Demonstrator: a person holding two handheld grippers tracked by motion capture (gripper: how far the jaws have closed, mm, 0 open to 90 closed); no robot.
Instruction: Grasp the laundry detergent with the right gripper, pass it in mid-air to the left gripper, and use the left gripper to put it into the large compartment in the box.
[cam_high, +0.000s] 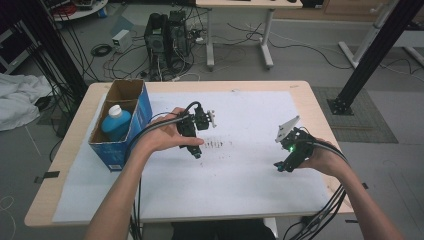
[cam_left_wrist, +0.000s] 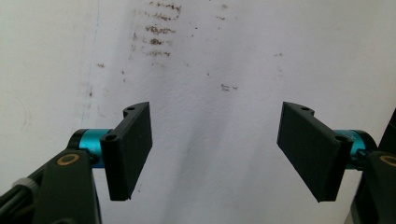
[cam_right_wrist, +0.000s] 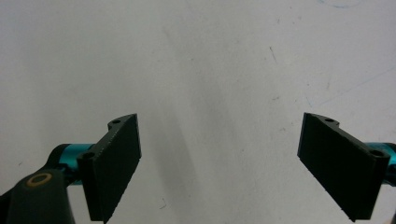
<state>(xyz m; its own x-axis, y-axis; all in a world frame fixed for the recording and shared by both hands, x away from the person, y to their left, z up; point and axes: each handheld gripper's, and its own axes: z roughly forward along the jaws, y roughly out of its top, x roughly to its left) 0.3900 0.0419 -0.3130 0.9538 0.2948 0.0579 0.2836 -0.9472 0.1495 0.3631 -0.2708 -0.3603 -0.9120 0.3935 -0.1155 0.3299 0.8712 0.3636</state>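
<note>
With both the left gripper (cam_left_wrist: 217, 154) and right gripper (cam_right_wrist: 219, 168) gaping and empty over the white sheet (cam_high: 250, 180), we judged it best to reach squarely for the blue bottle (cam_high: 116, 123), upright in the cardboard box (cam_high: 142, 112) at far left.

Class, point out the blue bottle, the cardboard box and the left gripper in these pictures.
Blue bottle (cam_high: 116, 125): high view, on its blue body below the white cap.
Cardboard box (cam_high: 144, 111): high view, on its blue outer side wall.
Left gripper (cam_left_wrist: 215, 154): left gripper view, midway between its open jaws.
</note>
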